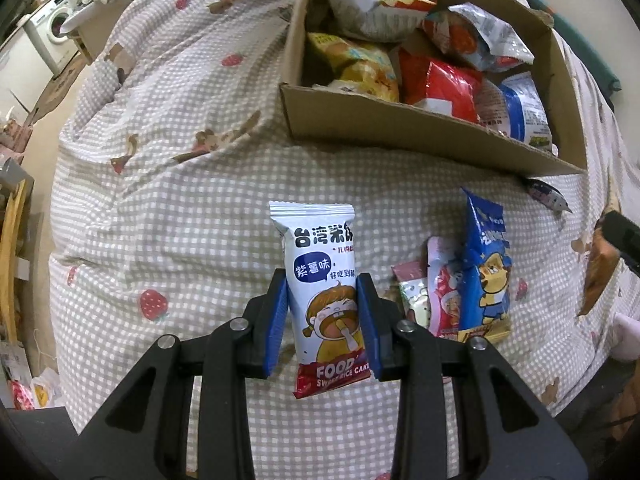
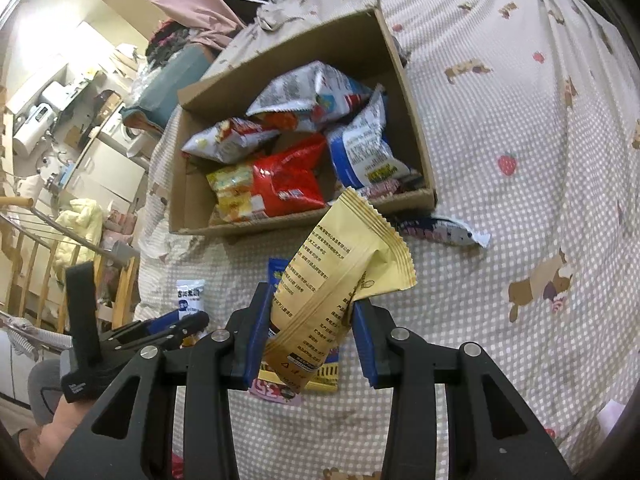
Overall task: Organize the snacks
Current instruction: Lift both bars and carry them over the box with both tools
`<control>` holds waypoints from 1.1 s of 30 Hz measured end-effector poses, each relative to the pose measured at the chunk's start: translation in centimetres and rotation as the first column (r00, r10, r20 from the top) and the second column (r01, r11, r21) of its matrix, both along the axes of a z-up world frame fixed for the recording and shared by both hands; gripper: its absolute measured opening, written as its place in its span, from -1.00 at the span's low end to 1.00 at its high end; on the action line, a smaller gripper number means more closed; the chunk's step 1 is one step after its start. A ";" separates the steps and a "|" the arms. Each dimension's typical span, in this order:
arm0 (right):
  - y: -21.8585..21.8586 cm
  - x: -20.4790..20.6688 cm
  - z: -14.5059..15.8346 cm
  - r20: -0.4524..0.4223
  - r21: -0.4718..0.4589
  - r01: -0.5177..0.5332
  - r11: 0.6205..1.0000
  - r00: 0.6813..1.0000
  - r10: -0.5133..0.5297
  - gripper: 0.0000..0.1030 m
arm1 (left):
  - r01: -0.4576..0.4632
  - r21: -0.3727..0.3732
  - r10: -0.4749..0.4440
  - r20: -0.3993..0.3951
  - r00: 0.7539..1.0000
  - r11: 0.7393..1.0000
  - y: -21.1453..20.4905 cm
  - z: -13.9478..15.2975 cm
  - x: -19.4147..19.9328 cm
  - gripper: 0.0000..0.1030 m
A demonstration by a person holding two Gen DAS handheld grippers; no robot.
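Note:
My left gripper (image 1: 323, 320) is shut on a white rice-cake packet (image 1: 324, 280), held upright above the checked bedspread, short of the cardboard box (image 1: 400, 132). My right gripper (image 2: 310, 332) is shut on a tan snack packet (image 2: 336, 292), tilted, just in front of the same box's near wall (image 2: 304, 218). The box holds several snack bags, among them a red bag (image 1: 444, 84) (image 2: 288, 180). The left gripper and its white packet (image 2: 190, 296) show at the left of the right wrist view.
Loose snacks lie on the bed: a blue packet (image 1: 484, 264), pink packets (image 1: 440, 284), a blue-white wrapper (image 2: 444, 232) by the box corner. A wooden railing (image 2: 48, 256) and cluttered room lie beyond the bed's left edge.

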State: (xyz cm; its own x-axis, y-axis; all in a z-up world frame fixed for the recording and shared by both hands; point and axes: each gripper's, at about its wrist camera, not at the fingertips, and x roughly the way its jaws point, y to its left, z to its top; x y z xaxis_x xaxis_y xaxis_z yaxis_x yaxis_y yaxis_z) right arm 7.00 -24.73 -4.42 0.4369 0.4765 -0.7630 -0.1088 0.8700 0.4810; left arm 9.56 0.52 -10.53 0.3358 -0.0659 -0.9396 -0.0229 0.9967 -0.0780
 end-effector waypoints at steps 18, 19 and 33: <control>0.3 -0.3 2.0 0.090 0.040 -0.012 0.999 0.996 0.008 -0.22 | -0.025 -0.014 0.026 0.086 0.996 1.000 0.1 1.7 -0.2 -0.43; 0.2 -0.3 2.0 0.092 0.044 -0.012 0.999 0.996 0.008 -0.22 | -0.026 -0.016 0.027 0.090 0.996 1.000 0.4 1.8 0.0 -0.43; 0.1 0.3 3.8 0.141 0.095 0.009 0.995 0.990 -0.022 -0.22 | -0.038 -0.030 0.042 0.151 0.988 0.999 0.9 3.3 0.4 -0.43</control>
